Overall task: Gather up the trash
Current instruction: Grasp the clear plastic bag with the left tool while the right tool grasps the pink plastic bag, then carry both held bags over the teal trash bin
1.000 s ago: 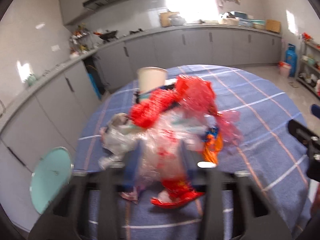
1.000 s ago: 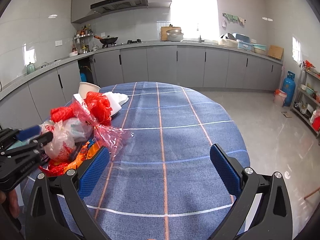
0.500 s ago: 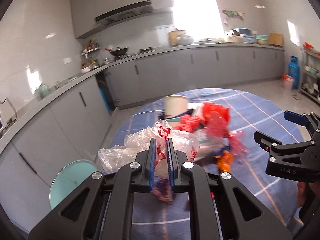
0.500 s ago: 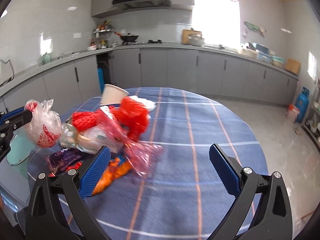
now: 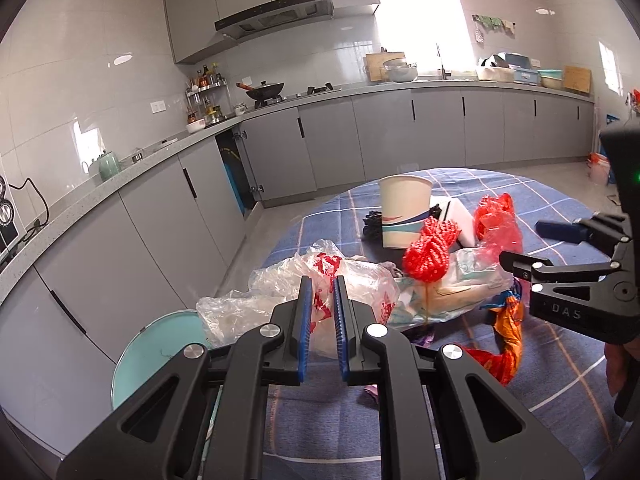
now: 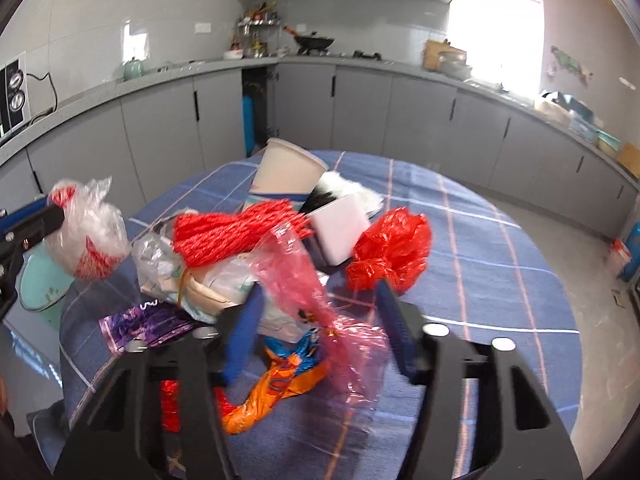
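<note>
My left gripper (image 5: 322, 296) is shut on a clear plastic bag with red print (image 5: 276, 300), held up off the table's left edge; the same bag (image 6: 88, 240) hangs at the left of the right wrist view. A trash pile lies on the blue checked tablecloth (image 6: 480, 280): a paper cup (image 6: 284, 176), red mesh netting (image 6: 236, 232), a red plastic bag (image 6: 388, 248), a white box (image 6: 340, 232), an orange wrapper (image 6: 276, 388) and a purple wrapper (image 6: 144, 324). My right gripper (image 6: 320, 320) is over the pile with its jaws closing around a pink see-through film (image 6: 304, 280); the pads stand apart from it.
A round teal bin (image 5: 156, 344) stands on the floor beside the table's left edge. Grey kitchen cabinets (image 5: 400, 136) run along the far walls. A person's hand (image 5: 618, 360) holds the right gripper at the right edge.
The left gripper shut on the clear bag and lifted it up and left, away from the pile. The right gripper swung left over the pile, and its jaws narrowed around the pink film.
</note>
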